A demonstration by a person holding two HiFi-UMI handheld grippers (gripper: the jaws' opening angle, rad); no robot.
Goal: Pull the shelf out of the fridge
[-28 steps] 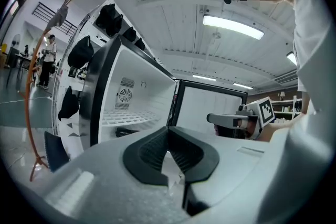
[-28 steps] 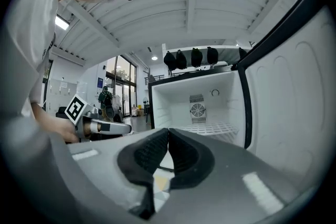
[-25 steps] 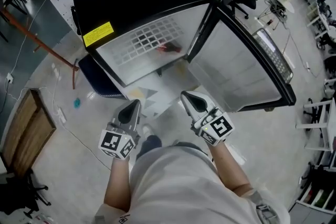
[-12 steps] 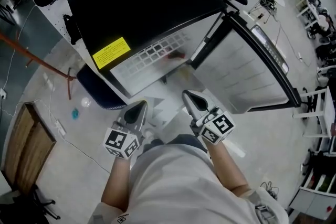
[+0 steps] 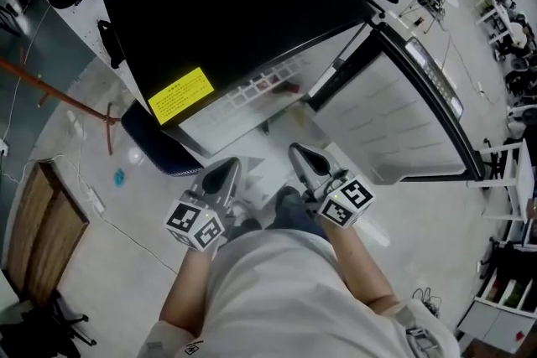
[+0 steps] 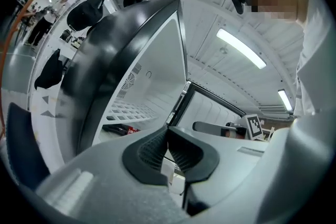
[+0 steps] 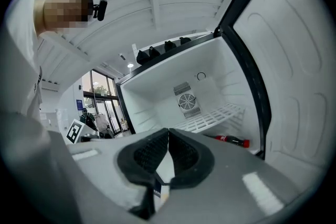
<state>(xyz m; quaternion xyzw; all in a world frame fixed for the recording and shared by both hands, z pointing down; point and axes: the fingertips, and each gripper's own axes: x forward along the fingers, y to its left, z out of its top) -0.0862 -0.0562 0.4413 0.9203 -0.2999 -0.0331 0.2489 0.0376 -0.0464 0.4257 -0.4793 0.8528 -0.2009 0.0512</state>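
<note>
- Since the shelf (image 7: pixel 216 114) is a white wire grid, we judge it light and stiff. Its smooth coating looks a bit slippery, and it could jam in its side rails if pulled crookedly.
- It sits inside the open fridge (image 5: pixel 226 4), at 12 o'clock from us, spanning wall to wall partway up. The door (image 5: pixel 394 109) is swung out at 2 o'clock.
- We would take it by the front edge wire, one gripper toward each side, and draw it level and straight toward 6 o'clock.
- A bottle (image 7: pixel 231 140) lies under the shelf, not on it, so as far as we can see nothing should slide off.
- Our left gripper (image 5: pixel 228 167) and right gripper (image 5: pixel 299 153) are both closed tight with nothing between the jaws, and both are held well short of the fridge.
- A yellow label (image 5: pixel 180 94) on the fridge top carries print too small to read. The bottle's red label is likewise unreadable.
</note>
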